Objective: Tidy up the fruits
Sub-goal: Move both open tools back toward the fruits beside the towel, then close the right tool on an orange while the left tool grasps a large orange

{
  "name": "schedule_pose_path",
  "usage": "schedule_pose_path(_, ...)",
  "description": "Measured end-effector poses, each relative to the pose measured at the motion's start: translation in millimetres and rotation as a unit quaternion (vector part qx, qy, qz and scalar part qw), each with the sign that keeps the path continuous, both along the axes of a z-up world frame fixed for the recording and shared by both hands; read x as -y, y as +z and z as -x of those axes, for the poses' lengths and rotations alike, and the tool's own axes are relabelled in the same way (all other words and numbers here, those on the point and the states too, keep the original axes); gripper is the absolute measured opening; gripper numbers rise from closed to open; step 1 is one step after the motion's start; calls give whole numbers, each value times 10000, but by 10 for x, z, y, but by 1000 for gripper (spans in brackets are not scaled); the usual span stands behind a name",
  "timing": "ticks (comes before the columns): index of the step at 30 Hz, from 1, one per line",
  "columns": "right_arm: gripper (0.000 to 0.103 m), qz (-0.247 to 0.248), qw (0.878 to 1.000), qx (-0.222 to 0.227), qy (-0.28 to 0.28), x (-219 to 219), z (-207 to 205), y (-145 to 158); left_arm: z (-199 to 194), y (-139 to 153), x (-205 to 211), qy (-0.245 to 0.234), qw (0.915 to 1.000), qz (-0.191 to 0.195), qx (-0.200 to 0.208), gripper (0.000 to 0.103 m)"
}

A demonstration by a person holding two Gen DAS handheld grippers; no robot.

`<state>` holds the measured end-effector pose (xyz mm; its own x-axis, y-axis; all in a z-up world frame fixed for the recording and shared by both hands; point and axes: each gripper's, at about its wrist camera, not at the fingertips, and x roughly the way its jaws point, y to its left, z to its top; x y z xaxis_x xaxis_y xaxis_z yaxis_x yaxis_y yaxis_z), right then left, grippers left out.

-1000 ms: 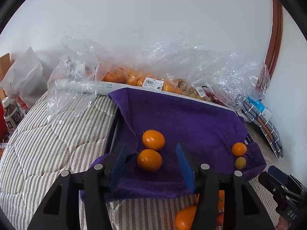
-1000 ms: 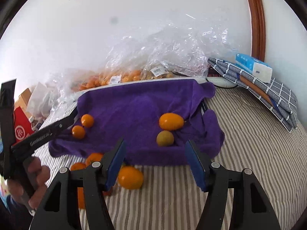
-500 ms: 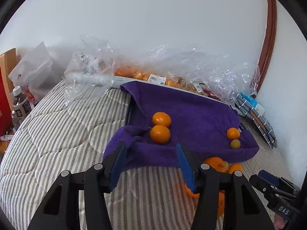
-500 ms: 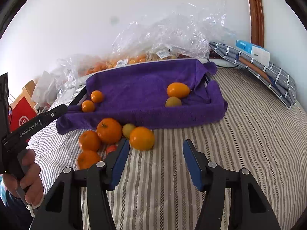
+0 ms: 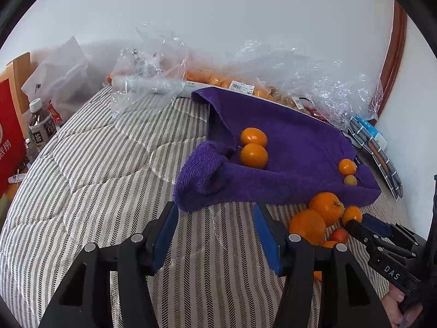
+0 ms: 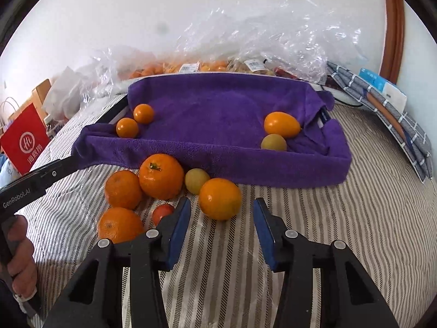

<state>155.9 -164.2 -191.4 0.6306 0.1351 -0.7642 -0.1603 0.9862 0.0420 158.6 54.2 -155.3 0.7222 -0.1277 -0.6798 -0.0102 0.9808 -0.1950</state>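
A tray lined with a purple towel (image 6: 218,161) holds two small oranges (image 6: 127,127) on its left, and an oval orange fruit (image 6: 281,124) and a yellow-green fruit (image 6: 274,142) on its right. In front of it, loose fruit lies on the striped bed: a large orange (image 6: 161,176), a yellow-green fruit (image 6: 196,181), a small red tomato (image 6: 162,213). My right gripper (image 6: 221,205) is closing around a round orange (image 6: 220,199); its pads stand apart from the fruit. My left gripper (image 5: 217,218) is opening over bare bedcover below the towel's corner (image 5: 199,183), with nothing between its fingers.
Crinkled plastic bags (image 6: 245,41) with more fruit lie along the wall behind the tray. A red paper bag (image 6: 26,142) and a bottle (image 5: 41,128) stand at the left. A folded checked cloth (image 6: 382,109) with a blue box lies at the right.
Both grippers have drawn back from the tray. The right one has sunk towards the loose pile and its jaws have narrowed around the orange. The left one now hovers over the striped cover.
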Motion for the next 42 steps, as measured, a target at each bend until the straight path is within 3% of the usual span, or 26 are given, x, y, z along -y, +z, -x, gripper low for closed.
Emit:
schedule_pose_path(5,43,-55,9998,-191,-50,-9,-165,-55,-10,-17,26,-81,9999,-17,-57,55)
schedule_pose_path(7,35,-73,9996,-260,-58,-8,-196,-82,-19,-24,30,-90,9999,-2,-89,55)
schedule_pose_path(16,35,-185,9995,-102,-225,91,-141,-55,-8,-19,47,-122,9999,30,-82,55)
schedule_pose_path(31,35,56,9985,192,-507,416,139,43,32,11,59,-228,9997,115,6,55)
schedule_pose_path(42,35,-287,9972,131,-684,603,146,38,32,3,82,-336,9992,217,-34,55)
